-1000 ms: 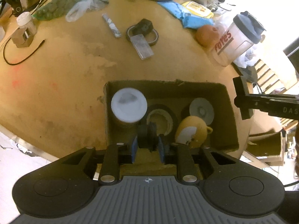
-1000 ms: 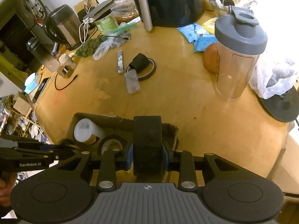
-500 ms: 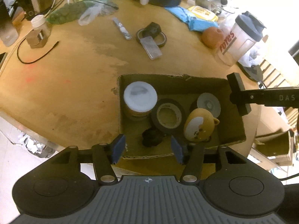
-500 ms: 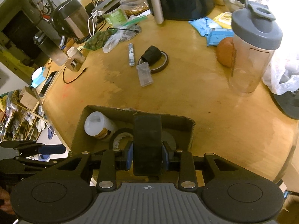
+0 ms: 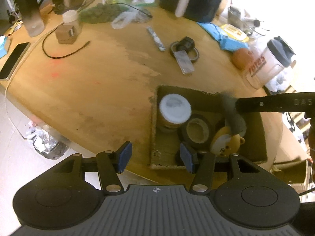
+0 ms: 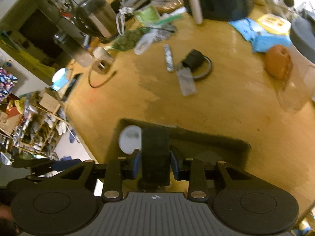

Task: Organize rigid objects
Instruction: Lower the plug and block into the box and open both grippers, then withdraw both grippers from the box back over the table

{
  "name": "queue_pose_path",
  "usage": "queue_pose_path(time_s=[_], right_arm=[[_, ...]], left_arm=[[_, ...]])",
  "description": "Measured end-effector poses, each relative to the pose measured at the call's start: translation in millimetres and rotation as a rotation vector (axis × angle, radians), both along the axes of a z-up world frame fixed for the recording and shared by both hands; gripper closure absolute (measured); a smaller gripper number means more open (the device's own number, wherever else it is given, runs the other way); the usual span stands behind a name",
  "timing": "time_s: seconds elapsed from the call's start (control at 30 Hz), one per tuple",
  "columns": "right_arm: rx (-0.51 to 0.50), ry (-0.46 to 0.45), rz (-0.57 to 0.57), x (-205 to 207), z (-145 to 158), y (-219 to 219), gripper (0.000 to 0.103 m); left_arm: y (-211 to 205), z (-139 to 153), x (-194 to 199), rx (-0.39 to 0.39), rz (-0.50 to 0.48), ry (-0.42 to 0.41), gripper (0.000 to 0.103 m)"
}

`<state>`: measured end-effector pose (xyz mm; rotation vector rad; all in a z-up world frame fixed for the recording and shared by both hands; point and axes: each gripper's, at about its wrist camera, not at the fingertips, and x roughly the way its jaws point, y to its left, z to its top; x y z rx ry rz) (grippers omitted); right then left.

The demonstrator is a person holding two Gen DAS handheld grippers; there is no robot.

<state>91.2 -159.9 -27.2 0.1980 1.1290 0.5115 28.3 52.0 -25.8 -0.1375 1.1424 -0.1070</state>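
Box [image 5: 154, 135] holds one jar [image 5: 174, 111], one tape roll [image 5: 195, 131]; left gripper [image 5: 155, 158] open, right gripper [image 6: 155, 164] releasing black block [image 6: 155, 153].

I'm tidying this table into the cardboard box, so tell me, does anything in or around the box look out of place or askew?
Mostly tidy. In the cardboard box the bear-faced yellow toy lies tipped on its side against the tape roll. A flat clear case lies partly across a dark ring on the table.
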Motion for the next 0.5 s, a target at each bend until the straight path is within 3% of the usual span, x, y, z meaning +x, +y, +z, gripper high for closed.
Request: queue_pose_path(time_s=[0.07, 0.17, 0.3, 0.5], right_arm=[[-0.016, -0.034, 0.006, -0.7, 3.6, 4.3, 0.044], [-0.031, -0.049, 0.011, -0.5, 3.8, 5.6, 0.041], [-0.053, -0.056, -0.009, -2.2, 0.8, 1.8, 0.026], [-0.084, -0.065, -0.050, -4.7, -1.4, -7.6, 0.019]], left_arm=[[2.2, 0.2, 1.0, 0.000, 0.007, -0.002, 0.050], [3.7, -0.3, 3.4, -0.001, 0.006, -0.004, 0.050], [3.9, -0.1, 8.0, -0.001, -0.007, -0.009, 0.050], [-0.7, 2.1, 18.4, -0.003, -0.037, -0.018, 0.050]])
